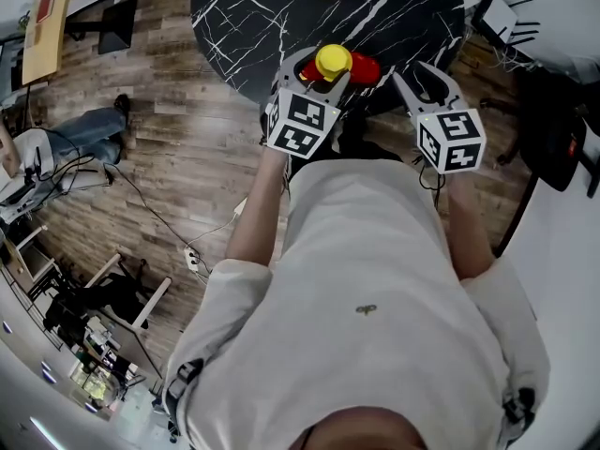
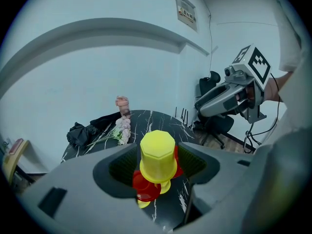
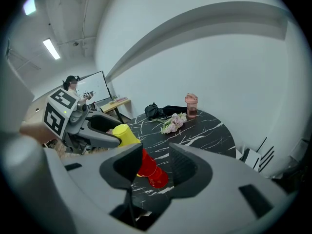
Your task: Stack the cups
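Observation:
An upside-down yellow cup (image 2: pixel 157 154) stands between the jaws of my left gripper (image 2: pixel 156 162), with a thin gap showing on each side. Below and beside it are red cups (image 2: pixel 146 186), and a bit of another yellow cup shows under them. In the right gripper view the yellow cup (image 3: pixel 125 135) tops a slanted row of red cups (image 3: pixel 151 172) on the black marble table (image 3: pixel 204 135). My right gripper (image 3: pixel 155 162) is open and empty, just right of the cups. In the head view the yellow cup (image 1: pixel 333 61) sits at the table's near edge between the left gripper's (image 1: pixel 319 68) jaws; the right gripper (image 1: pixel 424 75) hovers beside it.
A bunch of flowers (image 3: pixel 173 123), a pink tumbler (image 3: pixel 191 104) and a black cloth (image 2: pixel 83 130) lie at the table's far side. A black office chair (image 2: pixel 214 123) stands to the right. Cables run over the wooden floor (image 1: pixel 169 148), and another person (image 1: pixel 89 125) sits at the left.

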### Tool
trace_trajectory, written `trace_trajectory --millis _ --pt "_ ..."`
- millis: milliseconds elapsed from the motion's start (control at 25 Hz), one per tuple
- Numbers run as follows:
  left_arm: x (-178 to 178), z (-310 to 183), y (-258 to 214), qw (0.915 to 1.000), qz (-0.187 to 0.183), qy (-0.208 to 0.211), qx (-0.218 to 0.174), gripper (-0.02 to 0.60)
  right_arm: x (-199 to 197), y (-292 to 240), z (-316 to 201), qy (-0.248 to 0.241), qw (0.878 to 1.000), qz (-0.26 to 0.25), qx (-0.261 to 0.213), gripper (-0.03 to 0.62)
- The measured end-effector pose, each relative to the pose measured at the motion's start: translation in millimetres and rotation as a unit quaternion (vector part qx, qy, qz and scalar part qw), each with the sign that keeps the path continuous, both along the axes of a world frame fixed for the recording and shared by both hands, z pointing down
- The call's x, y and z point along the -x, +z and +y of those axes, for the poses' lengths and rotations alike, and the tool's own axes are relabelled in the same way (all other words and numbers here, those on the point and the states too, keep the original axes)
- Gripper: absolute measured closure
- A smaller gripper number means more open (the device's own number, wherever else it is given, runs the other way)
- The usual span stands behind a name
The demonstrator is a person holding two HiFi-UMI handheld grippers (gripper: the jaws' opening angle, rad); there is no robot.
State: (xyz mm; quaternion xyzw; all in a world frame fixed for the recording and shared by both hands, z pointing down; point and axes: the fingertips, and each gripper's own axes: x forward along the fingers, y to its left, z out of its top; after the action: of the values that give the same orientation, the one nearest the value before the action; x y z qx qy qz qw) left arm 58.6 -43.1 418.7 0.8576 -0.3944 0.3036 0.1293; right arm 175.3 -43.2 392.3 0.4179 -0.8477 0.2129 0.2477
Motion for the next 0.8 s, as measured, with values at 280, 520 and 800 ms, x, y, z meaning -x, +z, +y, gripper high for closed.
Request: trace_trajectory --millis 280,520,800 --pt "-0.3 6.5 -17.4 0.9998 0.011 -0.008 -0.017 0.333 2.5 -4.0 3.0 -0.003 1.0 -0.008 -0.008 0.424" --pt "4.1 23.0 -27.4 0.9991 0.023 -0.027 -0.024 0.333 8.8 -7.8 10.4 -0.01 1.0 -0.018 -0.014 0.427" --pt "-1.5 39.0 -31.6 0.9977 0.039 -0.047 -0.028 0.334 13.8 -2.1 19.1 -0.023 0.999 -0.021 -0.013 0.434"
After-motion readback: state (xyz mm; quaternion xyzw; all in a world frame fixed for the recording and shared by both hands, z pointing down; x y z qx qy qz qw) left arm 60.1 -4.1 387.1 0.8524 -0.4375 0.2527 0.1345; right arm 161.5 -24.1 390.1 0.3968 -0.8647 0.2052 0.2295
